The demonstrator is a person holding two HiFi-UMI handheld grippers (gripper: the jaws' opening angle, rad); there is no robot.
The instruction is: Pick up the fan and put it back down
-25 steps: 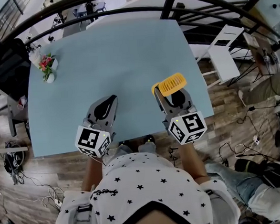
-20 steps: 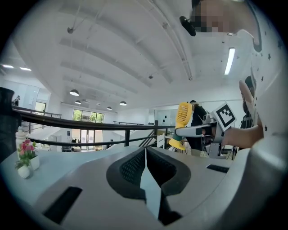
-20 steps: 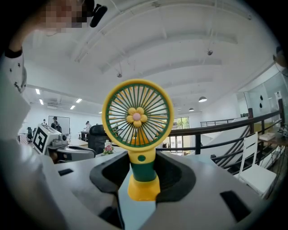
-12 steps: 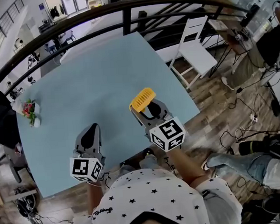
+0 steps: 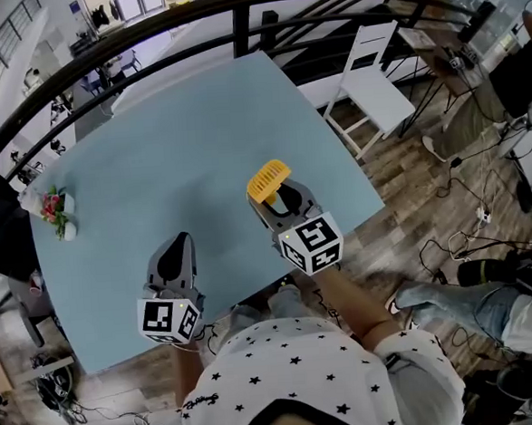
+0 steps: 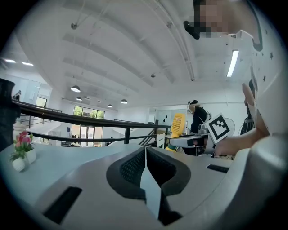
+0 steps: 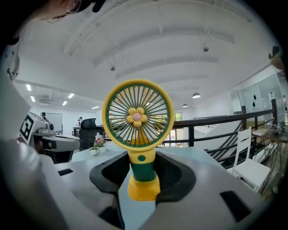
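A small yellow and green fan (image 7: 137, 117) with a flower at its hub stands upright between my right gripper's jaws. My right gripper (image 7: 143, 167) is shut on its green stem, above the yellow base. From the head view, the fan (image 5: 268, 180) and right gripper (image 5: 279, 197) sit low over the light blue table (image 5: 153, 160), near its right front part. I cannot tell whether the base touches the table. My left gripper (image 5: 176, 251) rests shut and empty near the front edge, its pads together (image 6: 145, 155). The left gripper view also catches the fan (image 6: 177, 126) to its right.
A small white pot of flowers (image 5: 55, 211) stands at the table's far left. A black railing (image 5: 234, 18) curves behind the table. A white chair (image 5: 371, 91) stands off the table's right side, above a wooden floor with cables.
My right gripper has sunk a little toward the table with the fan still in it. The left gripper has stayed where it was.
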